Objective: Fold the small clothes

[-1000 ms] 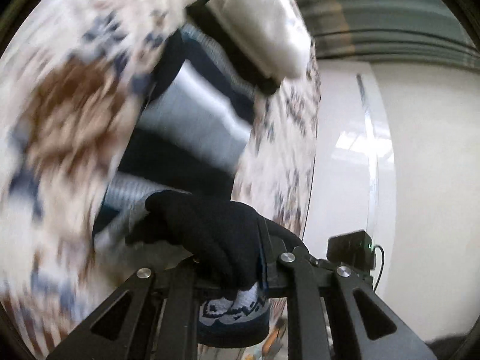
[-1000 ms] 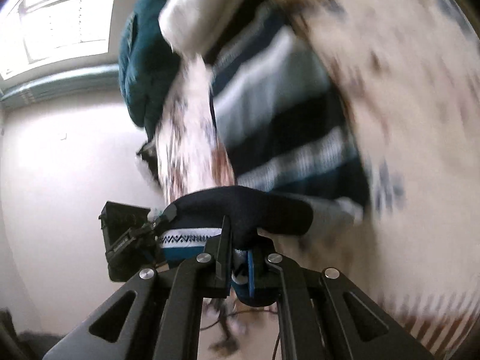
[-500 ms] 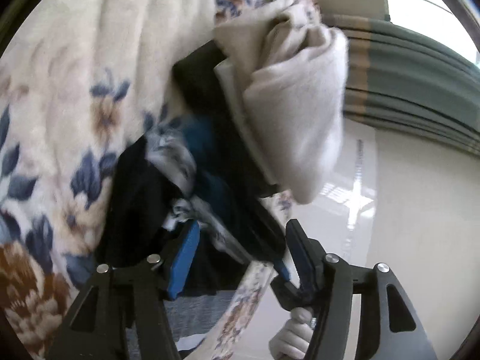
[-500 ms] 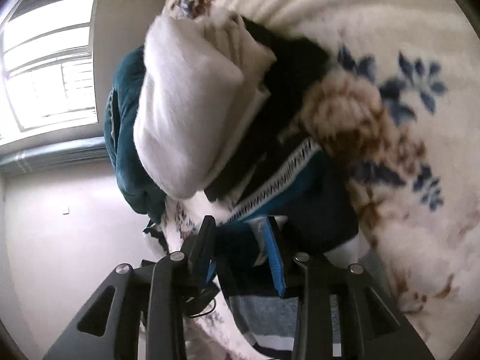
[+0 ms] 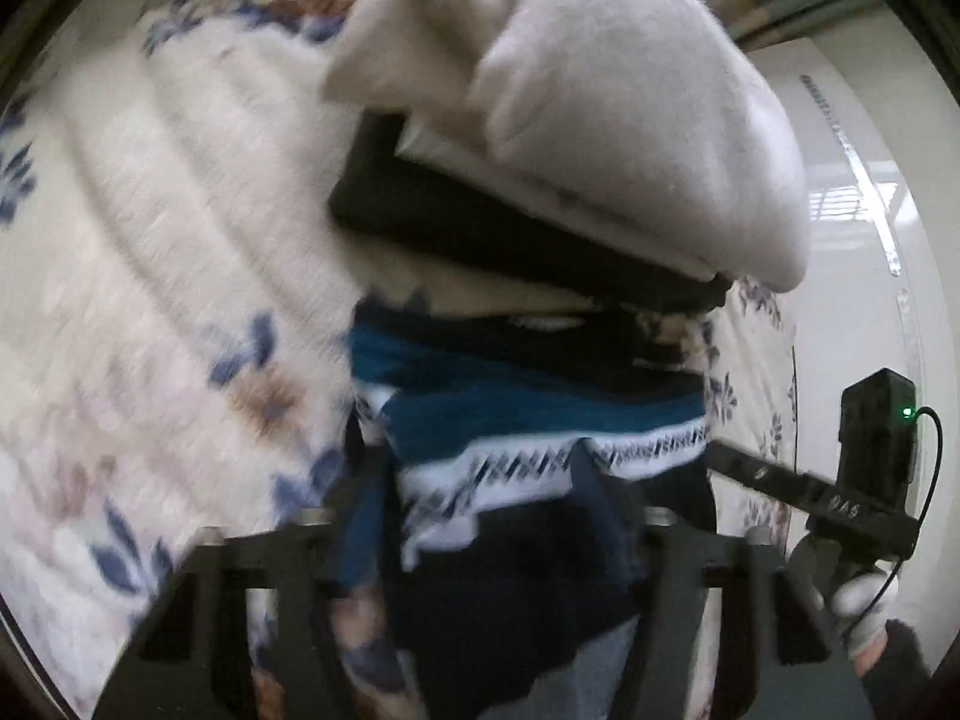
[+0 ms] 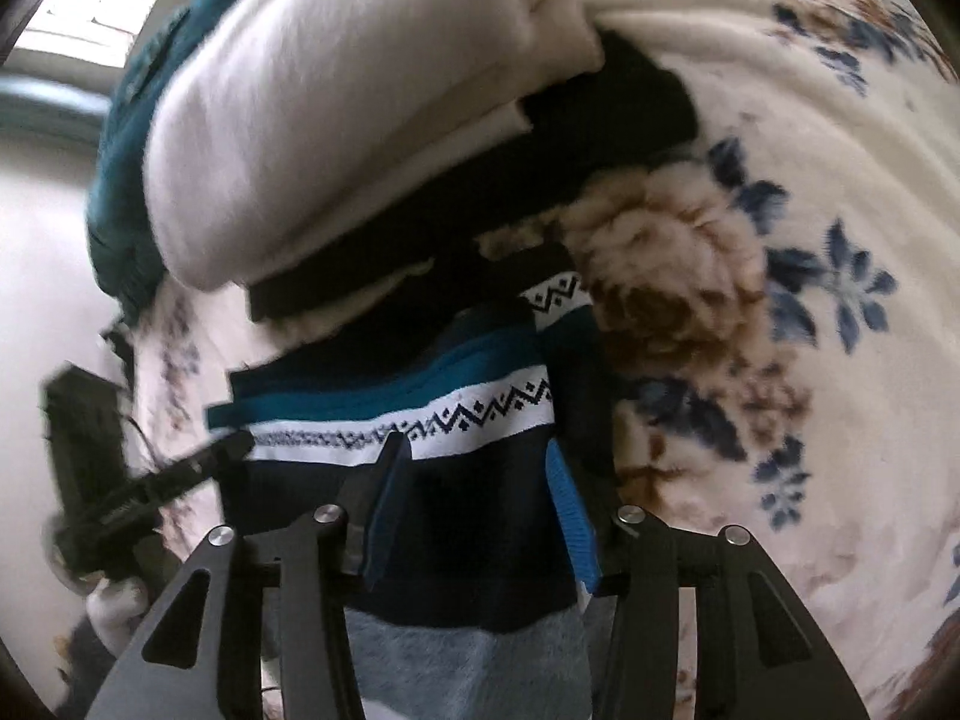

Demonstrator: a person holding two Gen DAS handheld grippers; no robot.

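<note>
A folded navy, teal and white patterned sweater (image 5: 540, 414) (image 6: 414, 402) lies on a floral blanket (image 5: 180, 276) (image 6: 780, 240). Beyond it sits a stack of folded clothes, with a white fleece piece (image 5: 606, 108) (image 6: 336, 120) on top of a black one (image 5: 480, 228) (image 6: 600, 120). My left gripper (image 5: 486, 510) is open, its jaws spread either side of the sweater's near edge. My right gripper (image 6: 474, 504) is open too, its blue pads (image 6: 570, 516) either side of the navy part. The other gripper shows at each view's edge (image 5: 864, 480) (image 6: 120, 492).
A teal garment (image 6: 120, 180) lies behind the white fleece. The blanket's edge drops to a pale glossy floor (image 5: 864, 180) on the left gripper's right side. A window shows at the top left of the right wrist view (image 6: 72, 30).
Both grippers held the sweater shut a second ago. They have since laid it on the blanket below the stack and opened. Both views have moved closer to the stack.
</note>
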